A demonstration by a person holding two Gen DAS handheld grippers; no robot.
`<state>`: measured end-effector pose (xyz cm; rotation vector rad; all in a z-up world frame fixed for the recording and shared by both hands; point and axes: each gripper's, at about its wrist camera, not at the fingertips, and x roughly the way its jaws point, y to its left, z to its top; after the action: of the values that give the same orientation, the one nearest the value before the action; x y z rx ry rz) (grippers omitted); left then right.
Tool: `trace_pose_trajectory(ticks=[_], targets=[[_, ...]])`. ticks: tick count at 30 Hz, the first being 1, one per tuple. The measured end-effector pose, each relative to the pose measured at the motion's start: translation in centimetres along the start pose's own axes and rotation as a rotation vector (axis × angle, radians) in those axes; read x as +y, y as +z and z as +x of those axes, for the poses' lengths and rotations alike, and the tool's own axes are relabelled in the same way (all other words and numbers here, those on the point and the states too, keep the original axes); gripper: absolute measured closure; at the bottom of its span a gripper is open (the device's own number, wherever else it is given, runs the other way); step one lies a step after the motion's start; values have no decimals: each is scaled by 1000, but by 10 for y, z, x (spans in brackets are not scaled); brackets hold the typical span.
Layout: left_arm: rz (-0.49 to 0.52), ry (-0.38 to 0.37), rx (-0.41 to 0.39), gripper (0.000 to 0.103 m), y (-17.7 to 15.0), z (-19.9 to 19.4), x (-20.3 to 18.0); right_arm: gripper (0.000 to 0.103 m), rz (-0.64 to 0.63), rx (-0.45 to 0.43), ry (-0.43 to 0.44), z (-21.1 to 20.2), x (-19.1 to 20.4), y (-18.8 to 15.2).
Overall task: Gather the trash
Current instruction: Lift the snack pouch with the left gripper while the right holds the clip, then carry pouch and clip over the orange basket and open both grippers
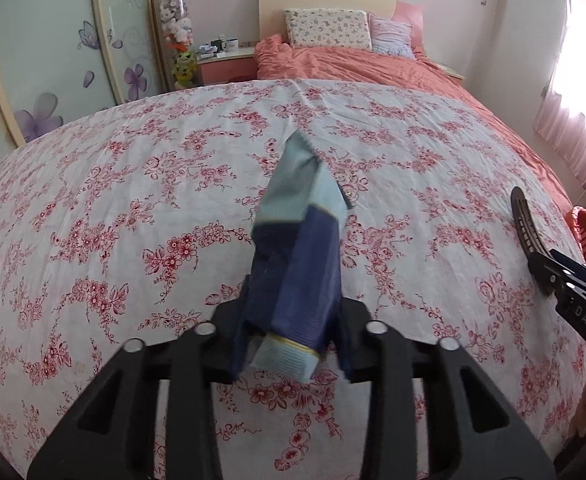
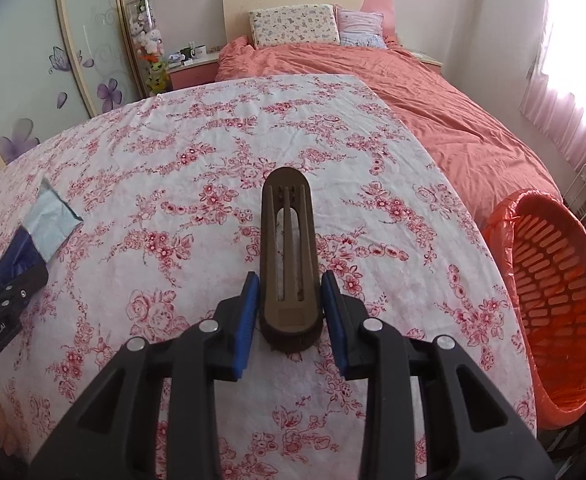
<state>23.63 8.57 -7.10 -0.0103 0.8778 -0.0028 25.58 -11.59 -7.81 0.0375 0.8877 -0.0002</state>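
Note:
My left gripper (image 1: 293,344) is shut on a crumpled blue and pale-blue wrapper (image 1: 299,248) and holds it above the floral sheet (image 1: 133,200). The wrapper also shows at the left of the right wrist view (image 2: 45,224). My right gripper (image 2: 291,316) is shut on a brown slotted oval piece (image 2: 289,248) that sticks forward from between the blue pads (image 2: 249,312). That piece and the right gripper show at the right edge of the left wrist view (image 1: 523,220). An orange slatted bin with an orange liner (image 2: 549,304) stands beside the bed, right of my right gripper.
An orange quilt (image 2: 433,92) covers the far half of the bed, with pillows (image 2: 293,26) at the headboard. A bedside table with mugs (image 1: 225,54) and a column of plush toys (image 1: 181,40) stand at the far left. Pink curtains (image 2: 565,112) hang at the right.

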Motion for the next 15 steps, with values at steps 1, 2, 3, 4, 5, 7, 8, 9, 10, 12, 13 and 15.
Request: trace_pose_trajectory(ticks=[1,2,3,4,5,7,8,9,10,12,13,15], targets=[[8,-3,-2,80,0,0,0,71,0,-1,10,-1,-1,-1],[17,-2,-6,81,-1,-1,-1,71,4,-5,22,-3,-2,-3],[24,5,-13,81,0,-2,-1,71,7,-12,31,-6,-2,-4],[27,10,-19,81,0,-4,-1,71,9,-18,36,-9,-3,-5],[28,14,-28,81,0,-6,-2,71,12,-26,43,-13,-3,-6],[27,18,-40,81,1,-10,-1,71,13,-41,55,-21,-4,-8],[26,18,-45,81,1,-12,-2,71,11,-46,58,-24,-3,-8],[28,19,-50,81,2,-15,-3,71,9,-52,61,-28,-4,-8],[31,22,-54,81,2,-17,-3,71,9,-59,64,-32,-4,-8],[38,26,-67,82,4,-23,-7,71,17,-72,70,-39,-7,-7],[41,25,-73,81,5,-27,-9,71,25,-80,74,-43,-9,-7],[51,28,-88,81,8,-34,-15,71,40,-99,80,-54,-14,-6]])
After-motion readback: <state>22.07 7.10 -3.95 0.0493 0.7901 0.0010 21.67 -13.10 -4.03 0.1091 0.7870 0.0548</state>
